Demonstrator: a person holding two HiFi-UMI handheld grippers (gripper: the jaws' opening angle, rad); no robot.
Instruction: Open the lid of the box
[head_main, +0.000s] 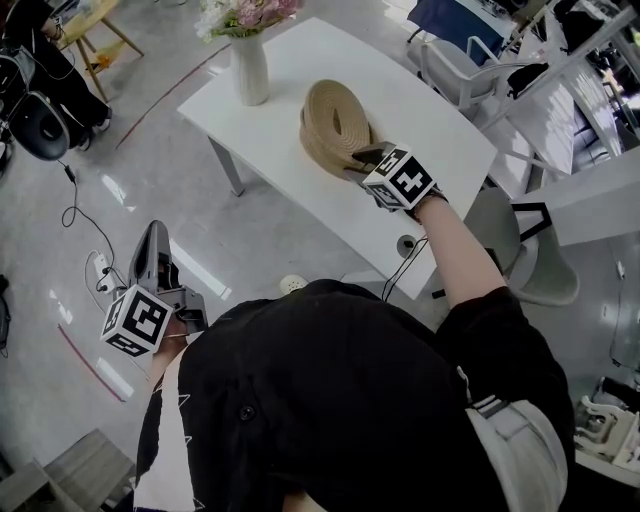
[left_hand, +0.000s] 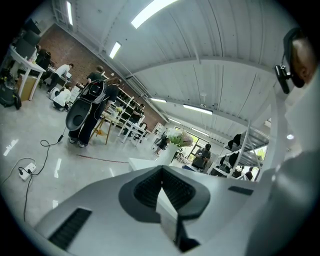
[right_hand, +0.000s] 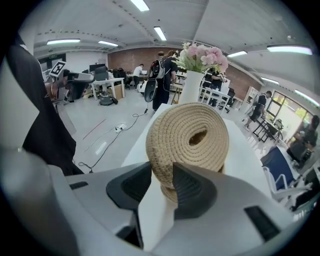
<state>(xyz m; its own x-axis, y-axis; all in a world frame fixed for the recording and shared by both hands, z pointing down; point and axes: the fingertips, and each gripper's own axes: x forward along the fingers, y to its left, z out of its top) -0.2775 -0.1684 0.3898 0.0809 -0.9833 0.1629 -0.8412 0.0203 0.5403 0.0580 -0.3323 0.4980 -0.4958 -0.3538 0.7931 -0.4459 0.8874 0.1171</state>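
Step in hand, as judged: lift round tan coiled-rope lid (right_hand: 187, 137) off matching woven box (right_hand: 168, 192). Right gripper (right_hand: 162, 182) jaws part-closed, clamped on lid's near rim. Lid tilted up on edge, small hole off-centre. Advice: firm pinch, swing lid up and back without dragging box, which stands mid white table (head_main: 420, 120). Left gripper (left_hand: 161, 187) jaws together, empty, low at side

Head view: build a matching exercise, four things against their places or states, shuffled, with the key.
1 woven lid
2 vase
3 left claw
4 right claw

A over the floor, at the person's side
B tilted up off the box
C upright near the table's edge
D clamped on the lid's rim

Pairs: 1-B; 2-C; 3-A; 4-D
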